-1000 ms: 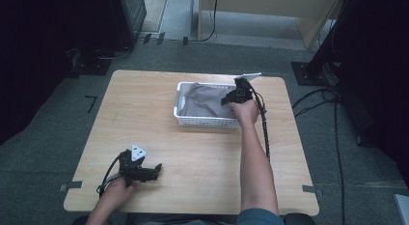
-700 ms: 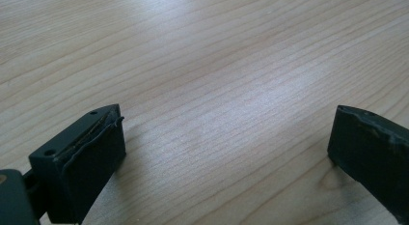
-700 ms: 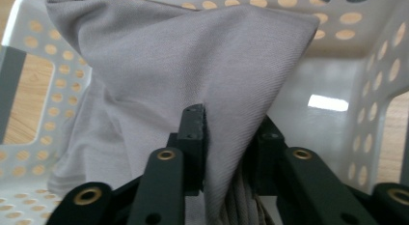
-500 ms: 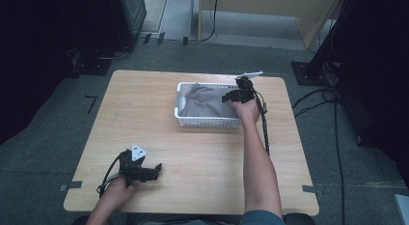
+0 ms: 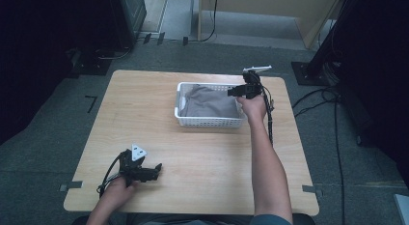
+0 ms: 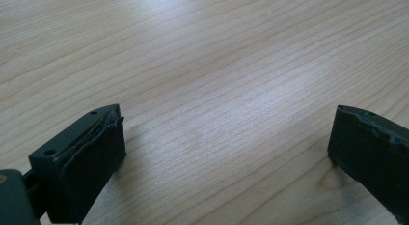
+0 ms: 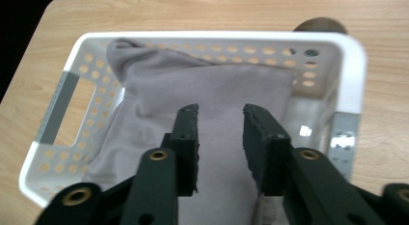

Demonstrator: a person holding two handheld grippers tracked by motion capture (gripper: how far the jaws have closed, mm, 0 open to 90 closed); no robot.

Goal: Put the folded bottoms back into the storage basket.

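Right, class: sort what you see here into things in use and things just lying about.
In use:
- white basket
- grey cloth in the basket
- right gripper, jaws apart above the cloth

Lying about:
- left gripper, open, low over bare table
- floor cables

White perforated basket (image 5: 211, 121), grey cloth (image 5: 208, 103), pale wood-grain table (image 5: 202, 157), black tongs (image 7: 219, 133).

Can't see the basket (image 7: 354, 90) floor under the grey cloth (image 7: 212, 90) ahead of the right gripper (image 7: 219, 116) fingertips. Cloth cut off at the bottom edge, below the fingers. Left gripper (image 6: 224, 138): right finger clipped by the frame edge.
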